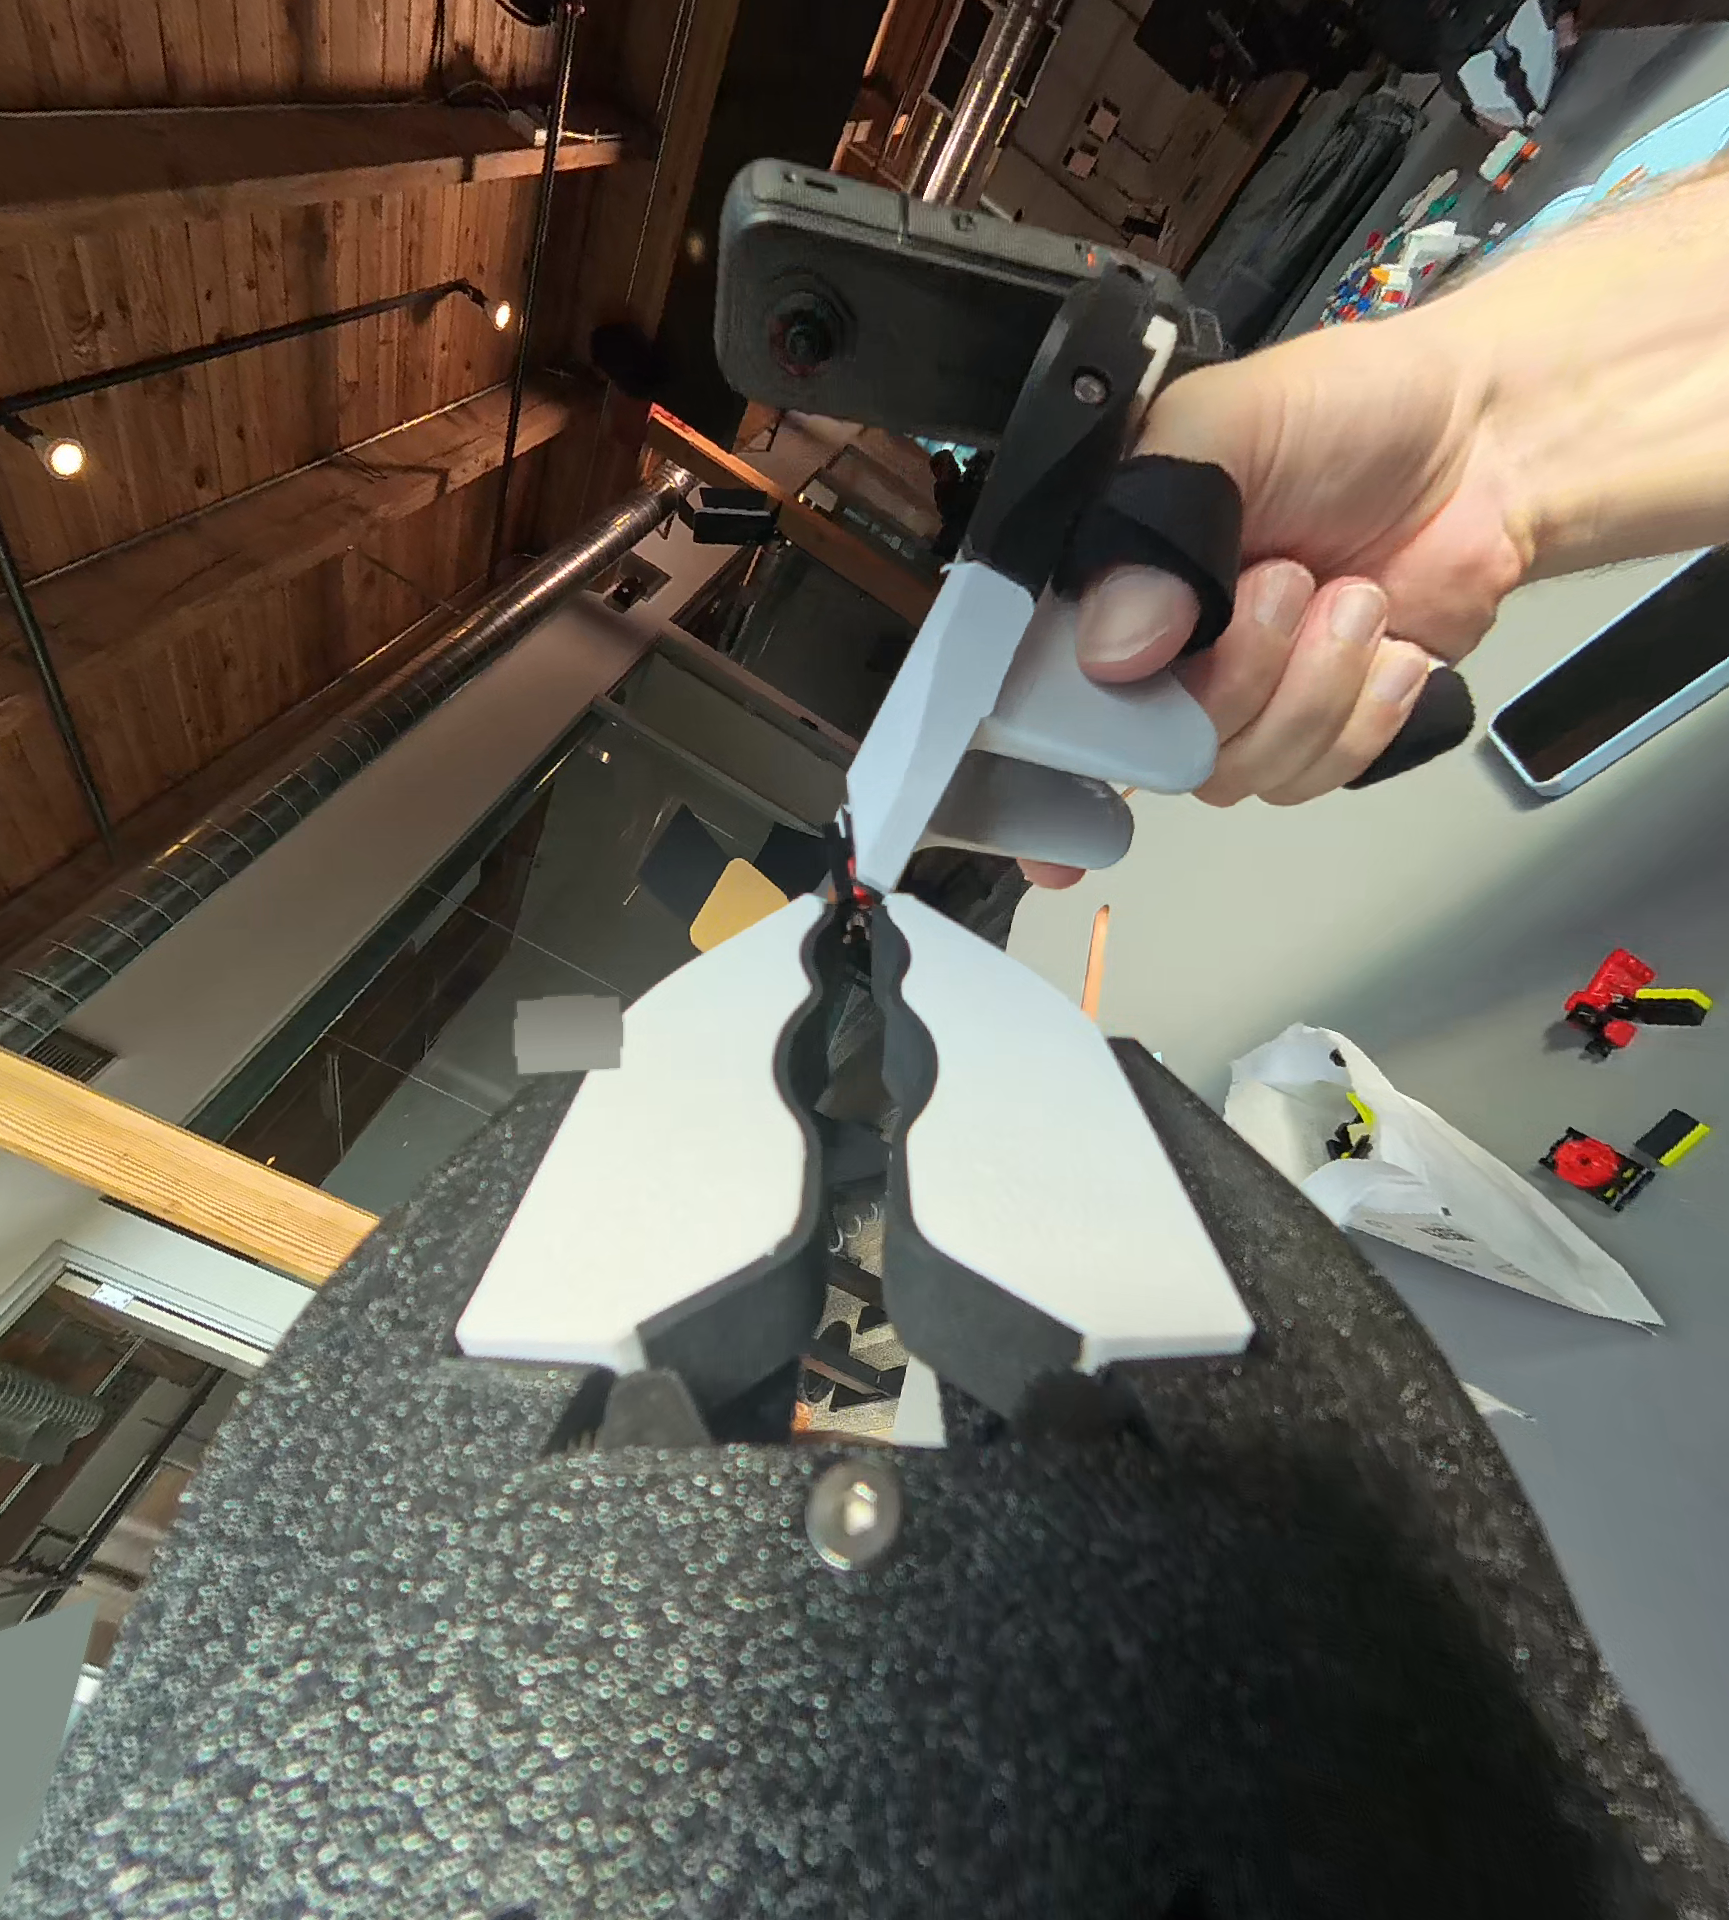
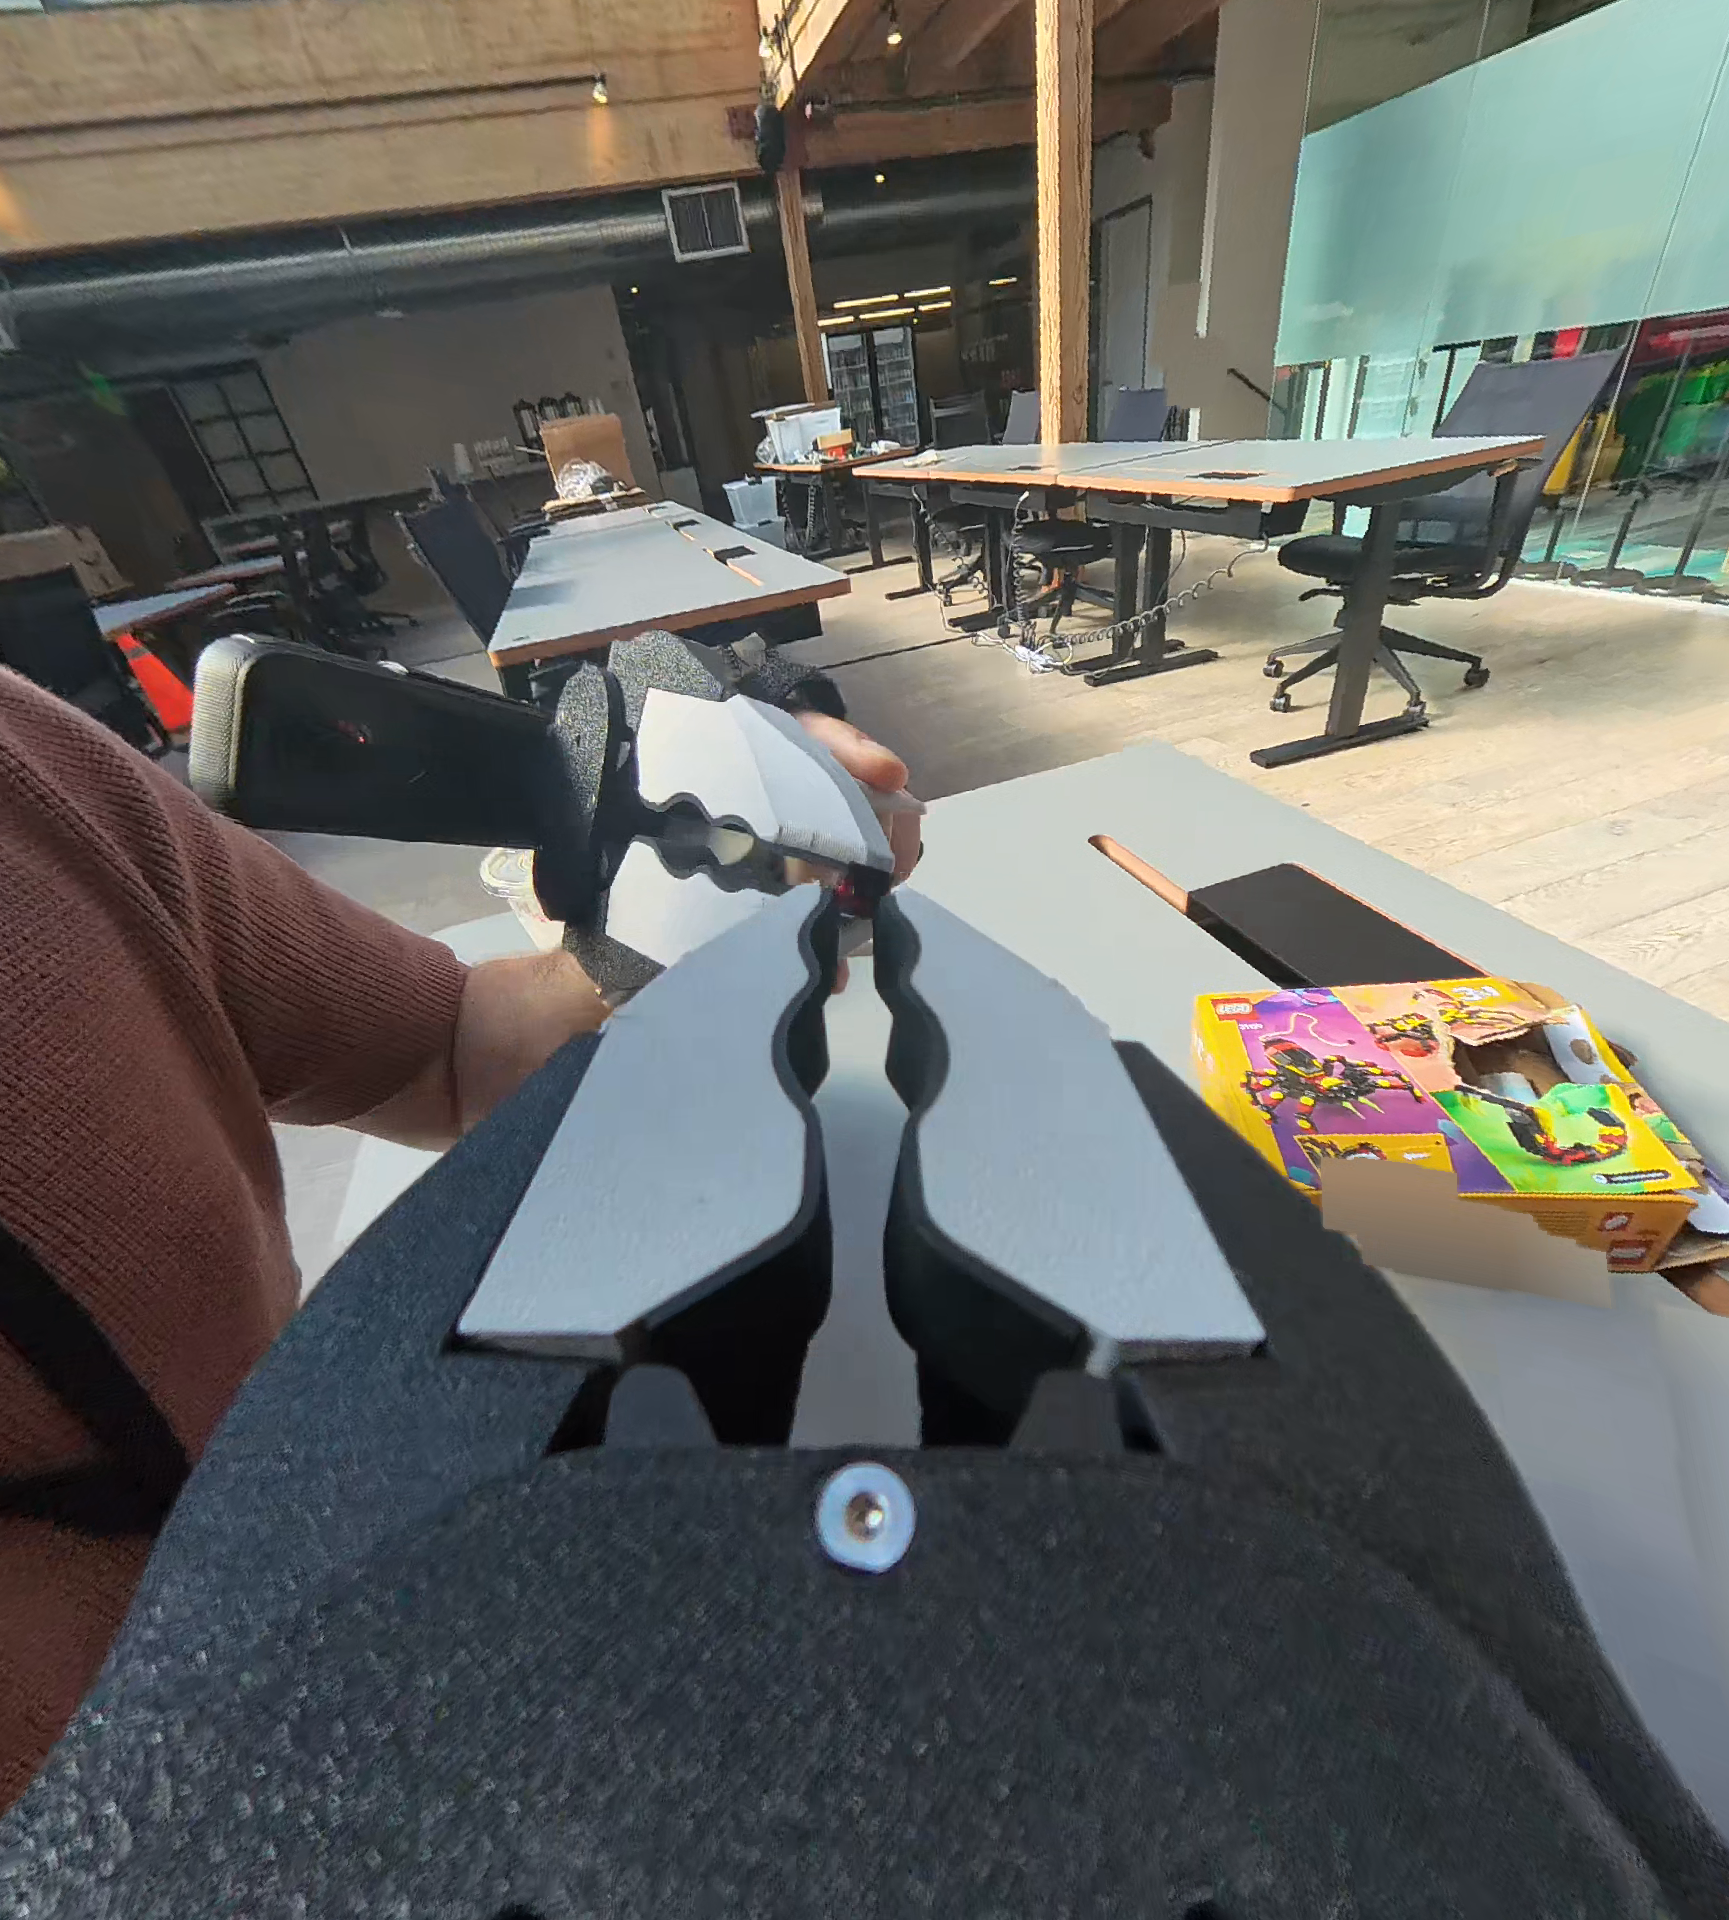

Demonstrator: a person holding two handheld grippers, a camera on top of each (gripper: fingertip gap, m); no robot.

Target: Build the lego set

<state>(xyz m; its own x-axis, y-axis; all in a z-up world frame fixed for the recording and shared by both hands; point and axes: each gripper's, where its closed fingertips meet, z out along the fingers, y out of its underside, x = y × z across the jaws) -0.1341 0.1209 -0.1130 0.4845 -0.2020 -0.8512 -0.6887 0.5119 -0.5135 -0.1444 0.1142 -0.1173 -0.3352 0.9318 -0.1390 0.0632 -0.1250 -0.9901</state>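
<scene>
Small red-and-black lego piece (image 1: 849,902) held in air above table (image 1: 1462,935), pinched between tips of both grippers. Left gripper (image 1: 852,914) jaws nearly closed on it; right gripper (image 2: 855,906) jaws likewise narrowed onto same piece. Step judged: pressing or joining small part mid-air. Next move needs steady squeeze, aligned studs. Loose sub-assemblies (image 1: 1629,1006), white bag (image 1: 1442,1174) on table; set box (image 2: 1442,1101) lies well apart.
</scene>
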